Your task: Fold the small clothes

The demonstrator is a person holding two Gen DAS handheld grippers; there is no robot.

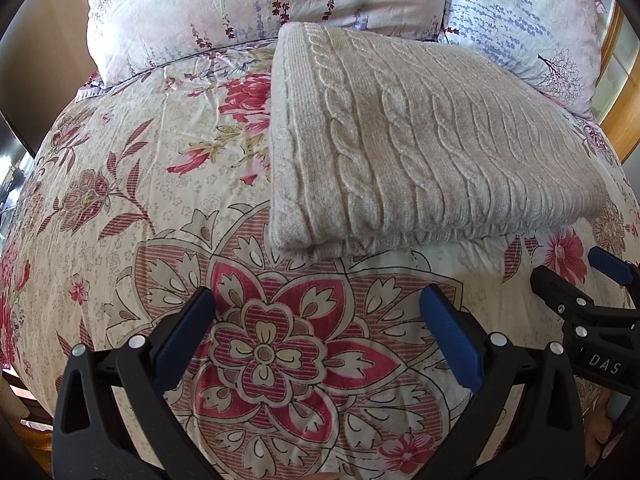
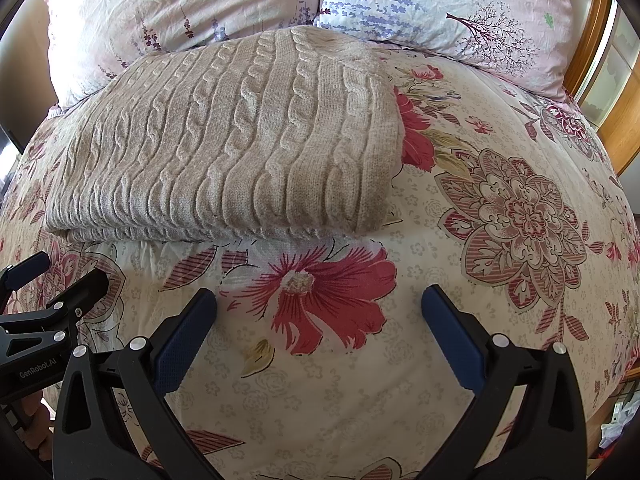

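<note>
A beige cable-knit sweater (image 1: 416, 140) lies folded in a neat rectangle on the floral bedspread (image 1: 120, 200); it also shows in the right wrist view (image 2: 232, 140). My left gripper (image 1: 318, 300) is open and empty, hovering over the bedspread just short of the sweater's near edge. My right gripper (image 2: 319, 298) is open and empty too, near the sweater's near right corner. The right gripper shows at the right edge of the left wrist view (image 1: 572, 276), and the left gripper at the left edge of the right wrist view (image 2: 52, 272).
Two floral pillows (image 1: 260, 4) (image 2: 440, 4) lie behind the sweater at the head of the bed. A wooden frame (image 2: 616, 92) stands at the right. The bedspread (image 2: 480, 320) spreads out to the right of the sweater.
</note>
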